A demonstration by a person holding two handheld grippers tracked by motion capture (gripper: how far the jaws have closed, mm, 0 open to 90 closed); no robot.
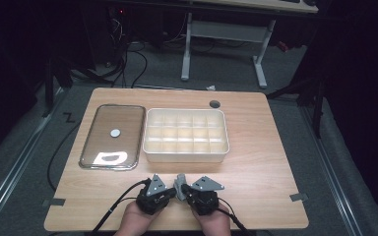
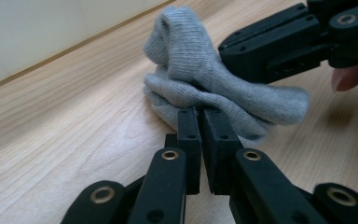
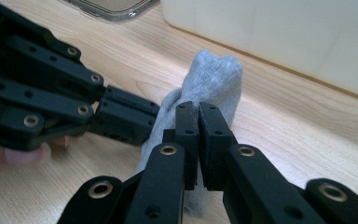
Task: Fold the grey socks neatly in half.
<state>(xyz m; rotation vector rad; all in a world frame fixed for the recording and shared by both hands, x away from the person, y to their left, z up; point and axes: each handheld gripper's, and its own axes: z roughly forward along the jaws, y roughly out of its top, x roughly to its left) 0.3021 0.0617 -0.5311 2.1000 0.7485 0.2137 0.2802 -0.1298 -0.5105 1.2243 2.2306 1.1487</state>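
Grey sock [image 1: 180,183] sits bunched near the front edge of the desk [image 1: 256,162], just in front of the white divided box [image 1: 185,156]. Left gripper [image 2: 202,112] and right gripper [image 3: 198,107] each have their jaws clamped tight on its fabric from opposite sides; a clear lid [image 1: 112,136] lies toward the left edge

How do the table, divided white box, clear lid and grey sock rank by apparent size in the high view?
1. table, by far the largest.
2. divided white box.
3. clear lid, slightly smaller in outline than the box.
4. grey sock, smallest, a small bunch partly hidden between the two grippers at the near edge.
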